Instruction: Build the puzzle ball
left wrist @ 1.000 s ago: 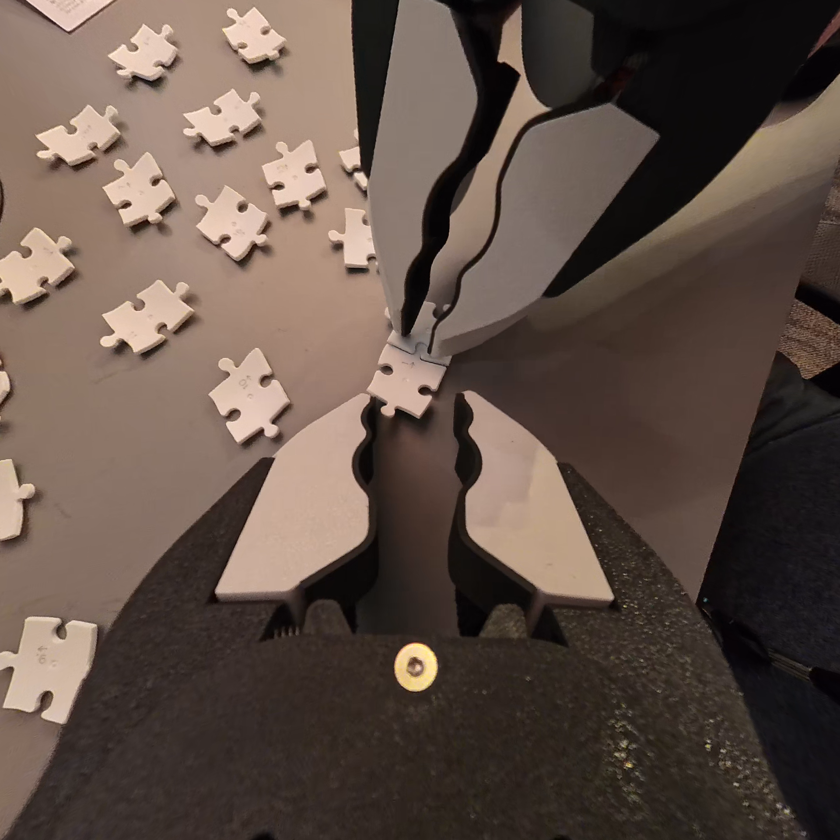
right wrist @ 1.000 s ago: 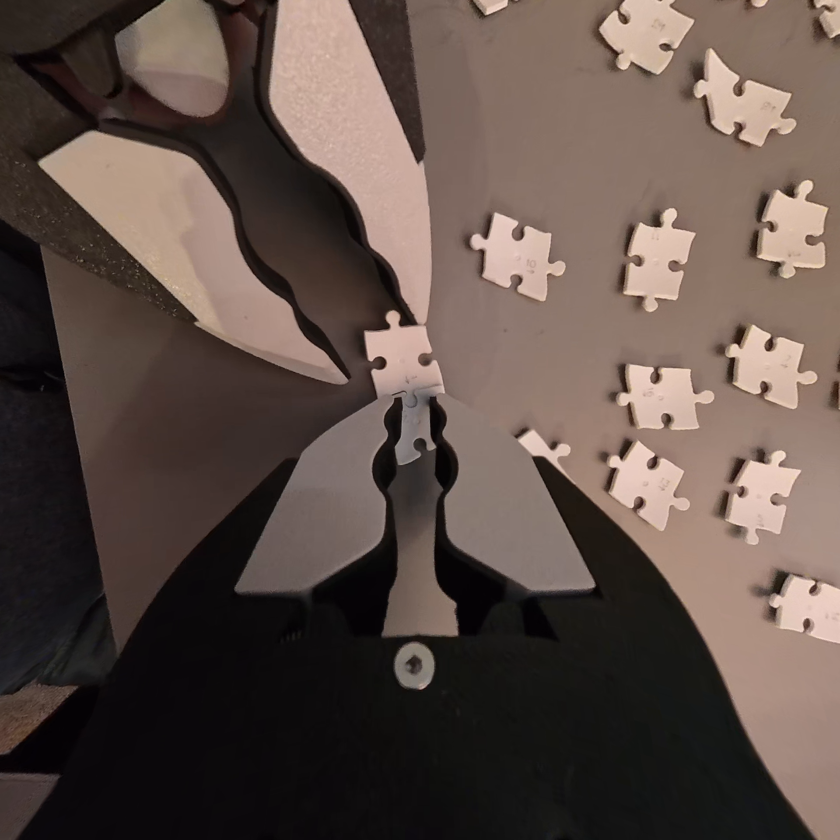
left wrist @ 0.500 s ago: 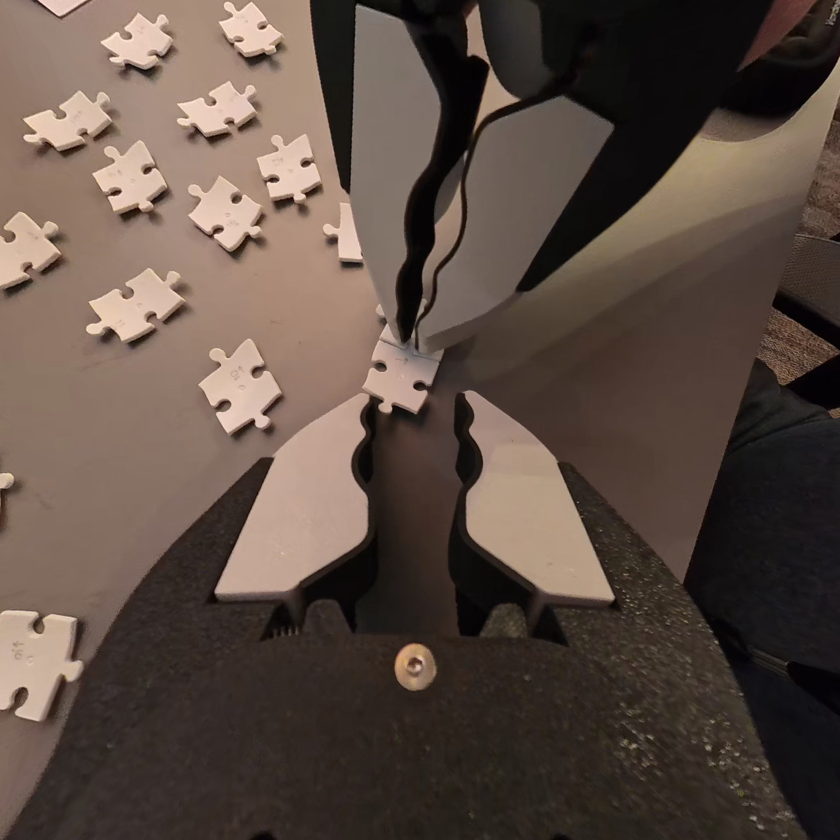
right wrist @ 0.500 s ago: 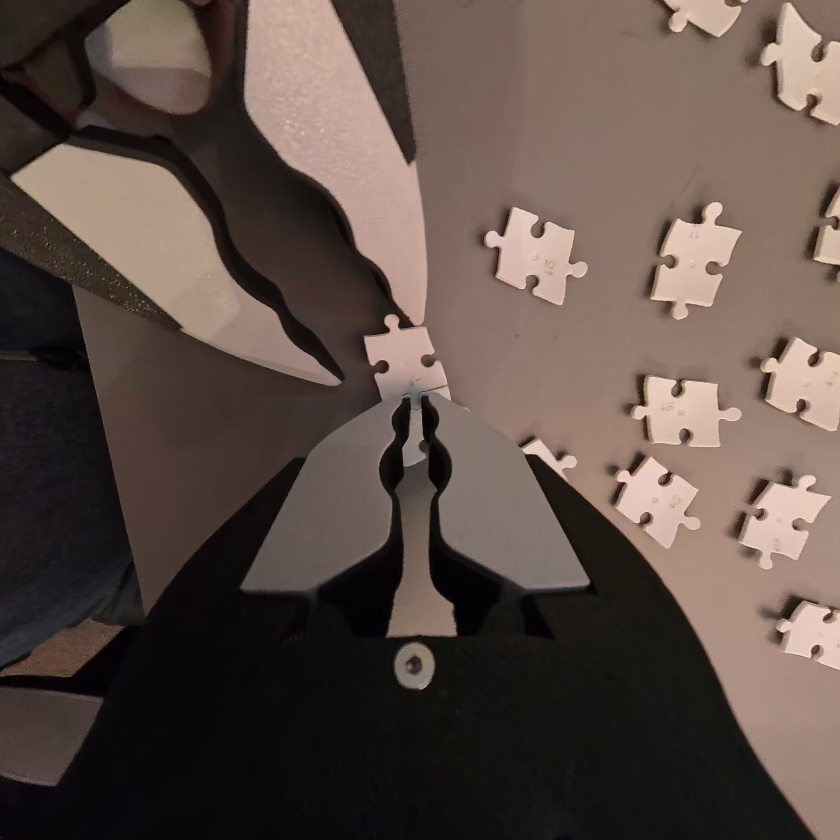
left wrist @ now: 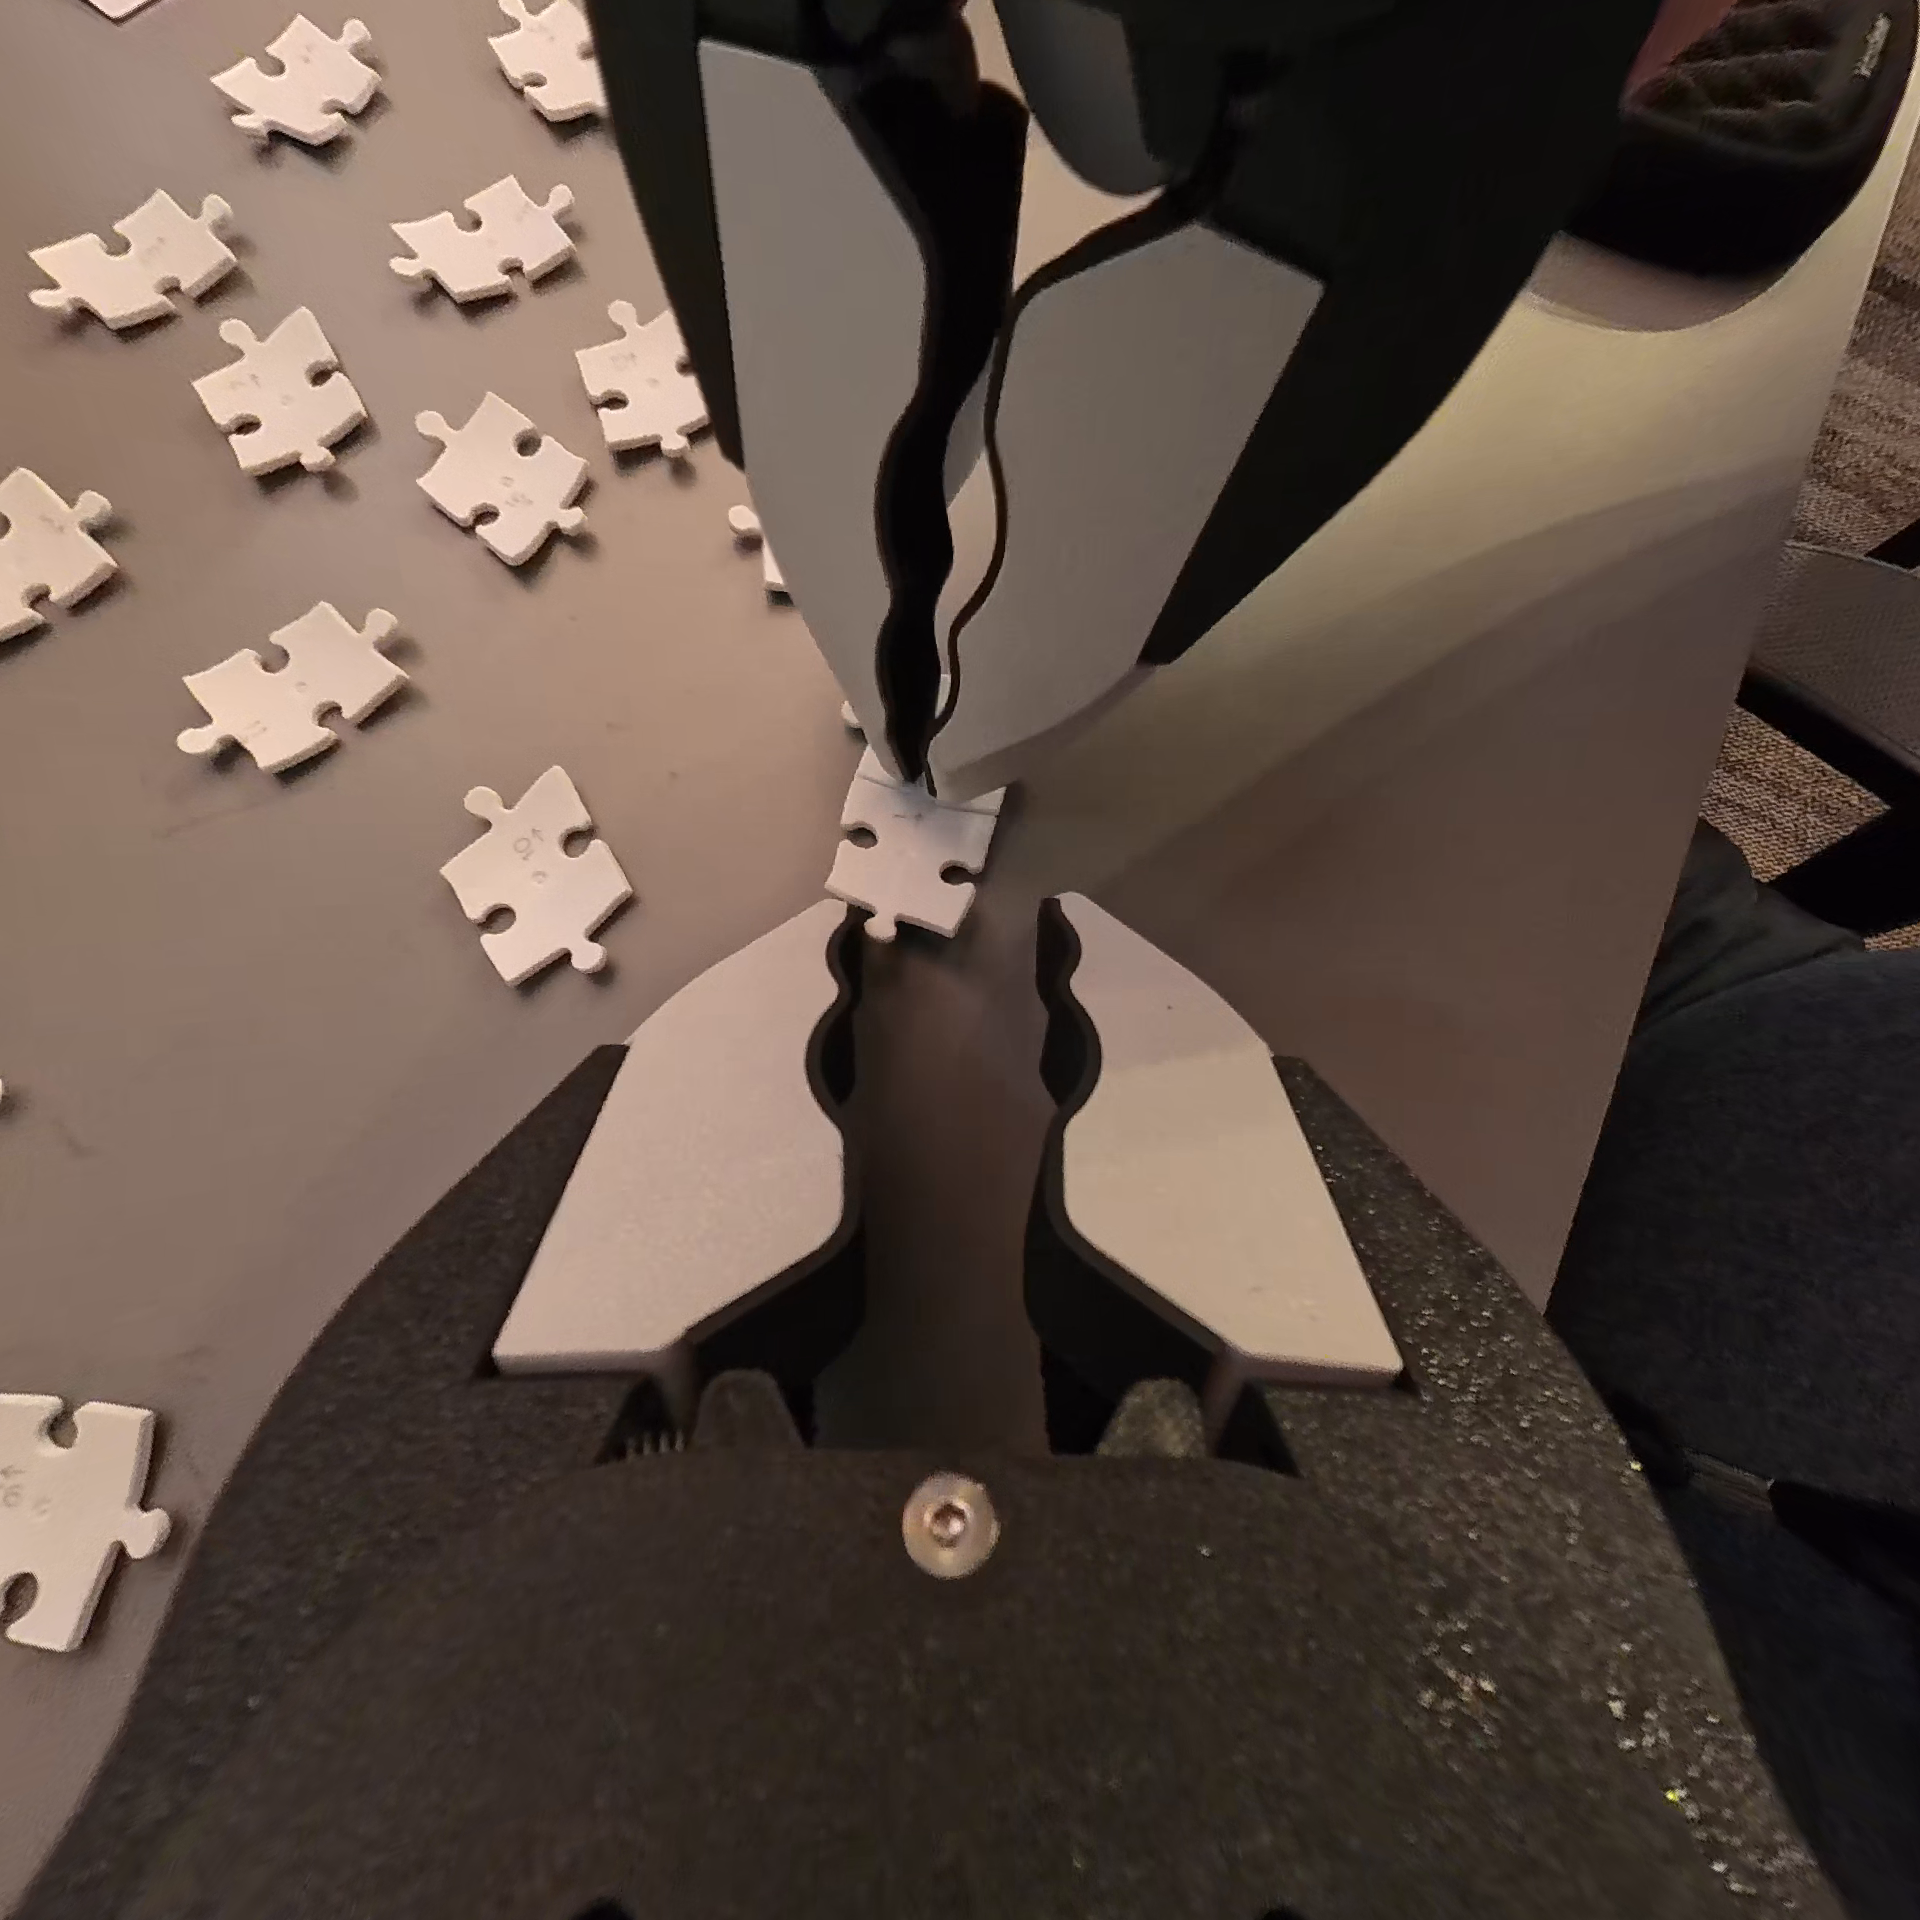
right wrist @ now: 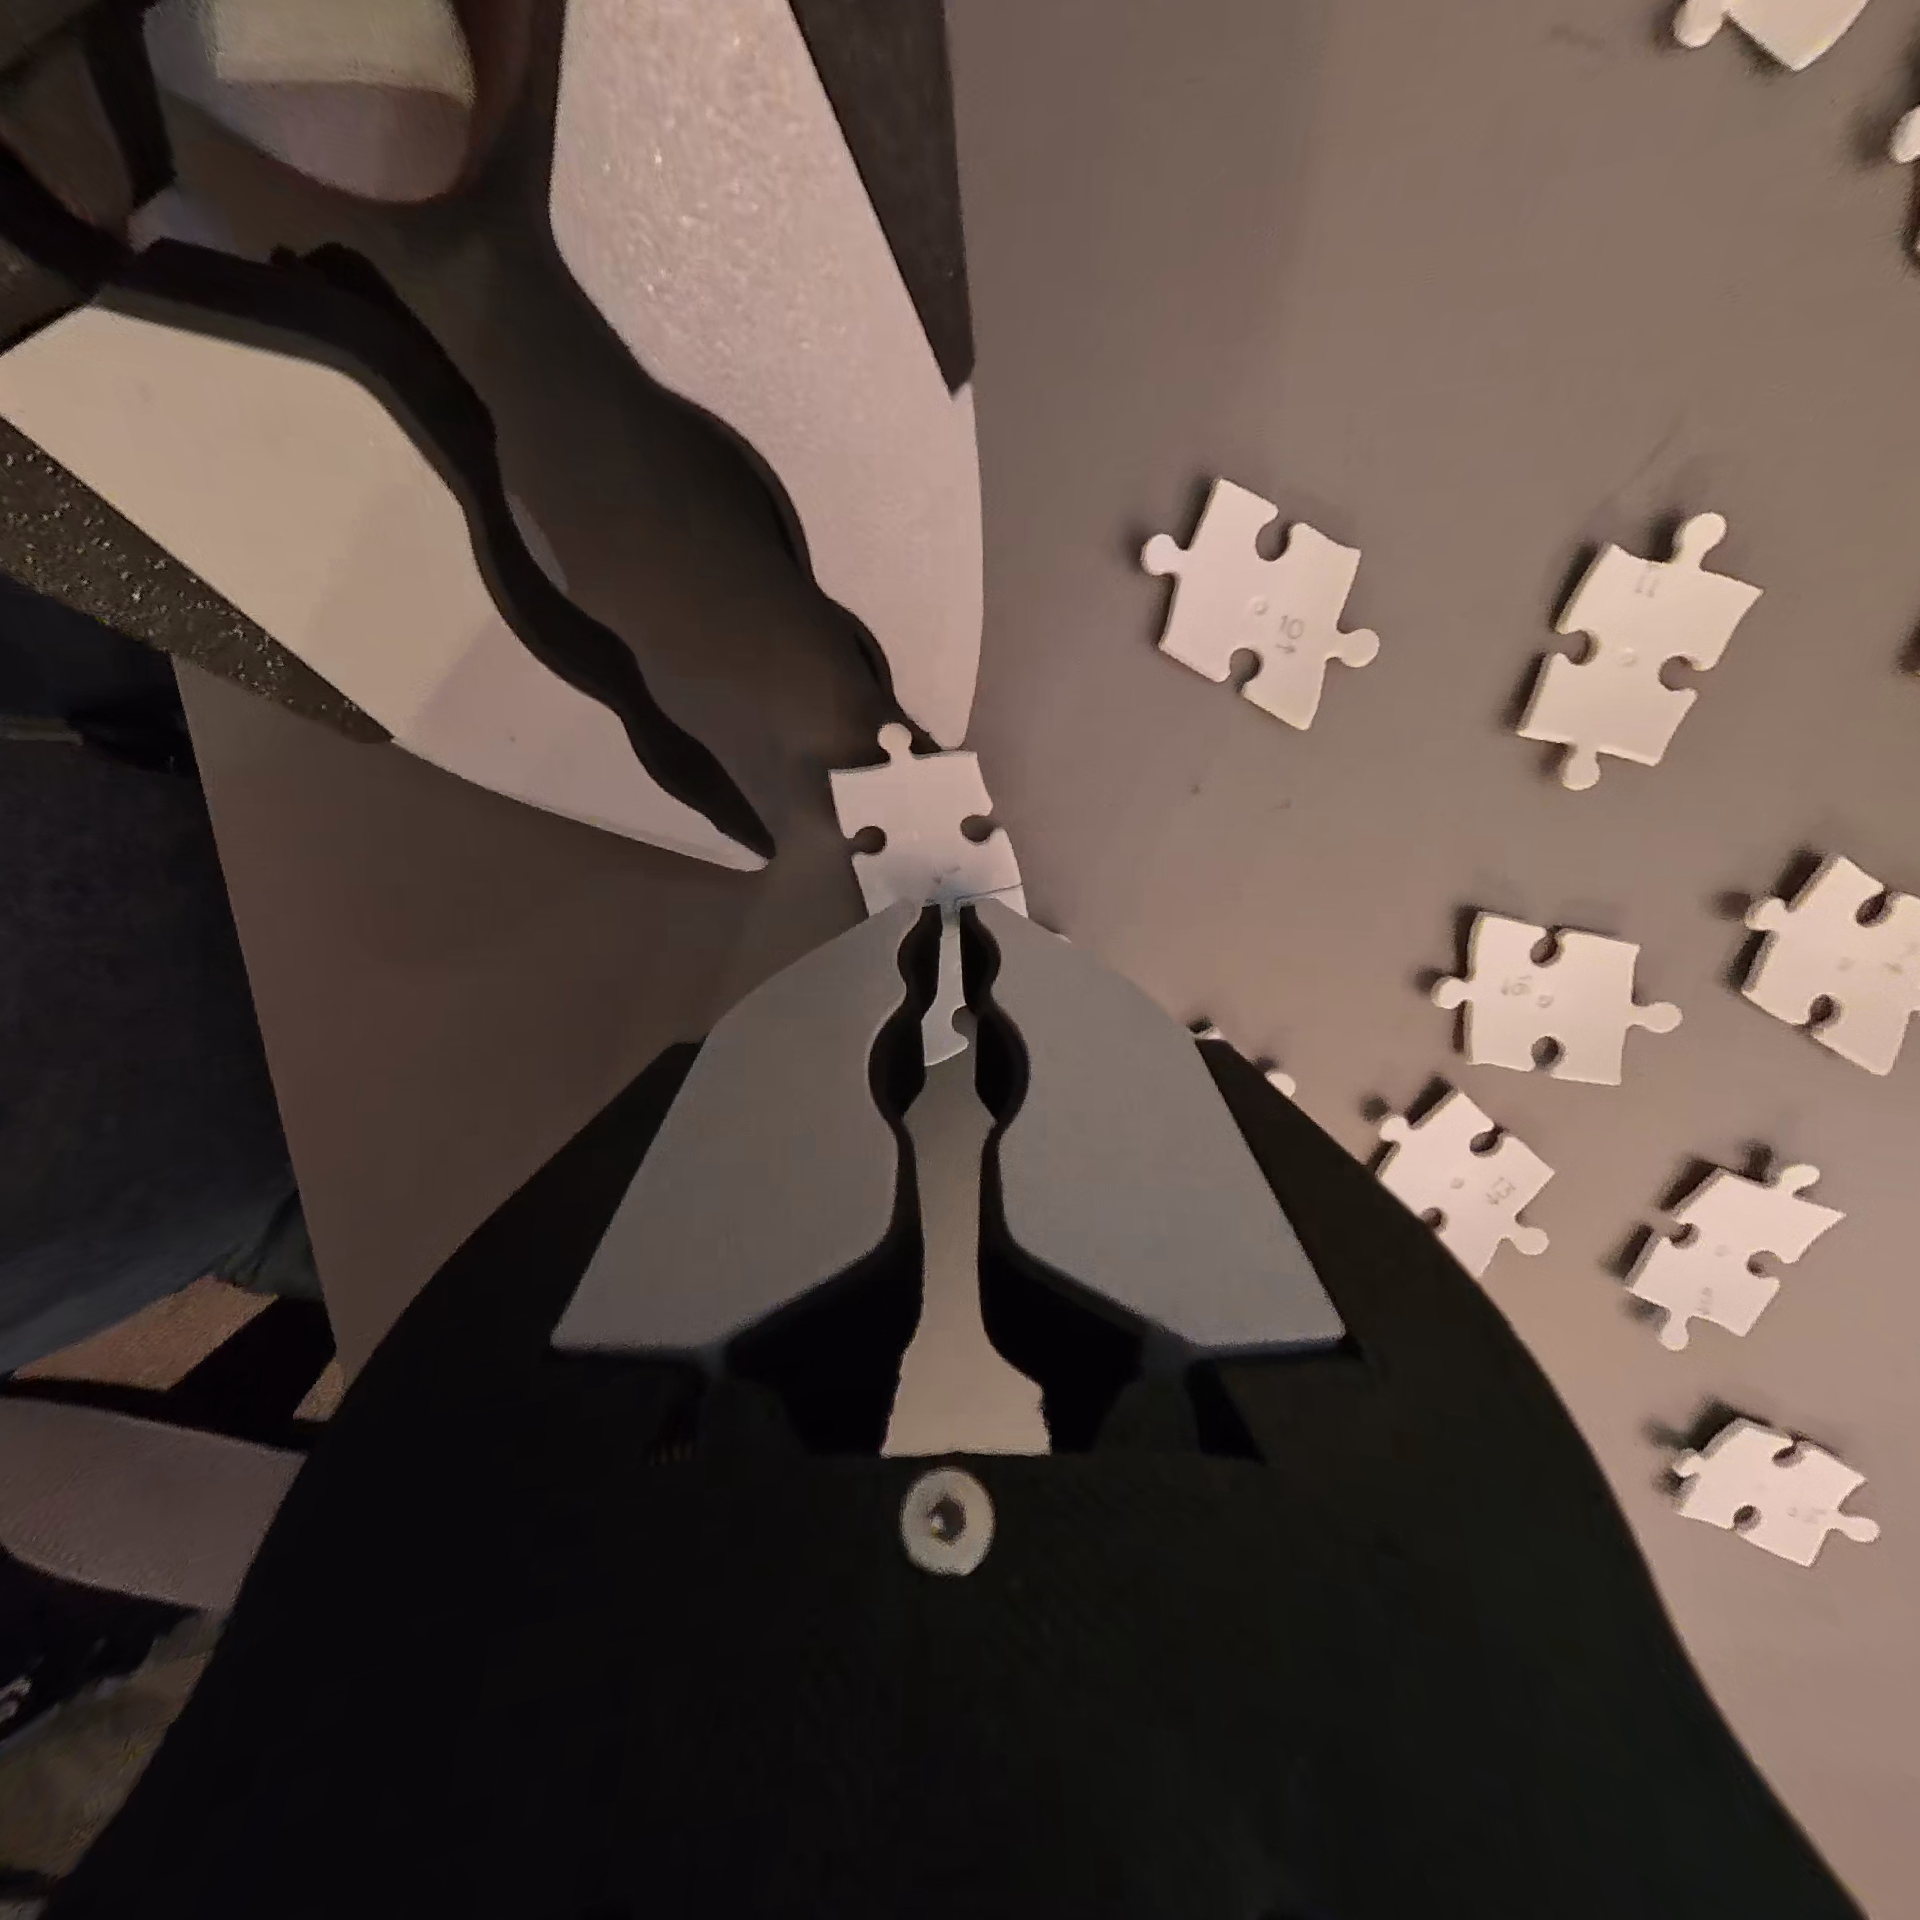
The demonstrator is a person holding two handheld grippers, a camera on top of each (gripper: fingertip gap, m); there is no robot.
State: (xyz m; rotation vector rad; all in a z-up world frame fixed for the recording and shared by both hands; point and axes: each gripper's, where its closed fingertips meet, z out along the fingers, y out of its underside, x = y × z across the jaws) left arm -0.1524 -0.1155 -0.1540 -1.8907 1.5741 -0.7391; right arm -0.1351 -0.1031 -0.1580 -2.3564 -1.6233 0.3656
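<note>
Early joining step, I judge: the right gripper [right wrist: 948, 914], fingers clenched on a white flat puzzle piece [right wrist: 951, 1013], presses it into a second white piece [left wrist: 912, 857] lying on the grey surface [left wrist: 260, 987]. Just beside that second piece, the left gripper [left wrist: 943, 920] gapes empty; next it should steady the joint.

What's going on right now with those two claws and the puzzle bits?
Right gripper shut on a white piece. Left gripper open, empty. Joined piece lies between them on table. Nothing blocking.
</note>
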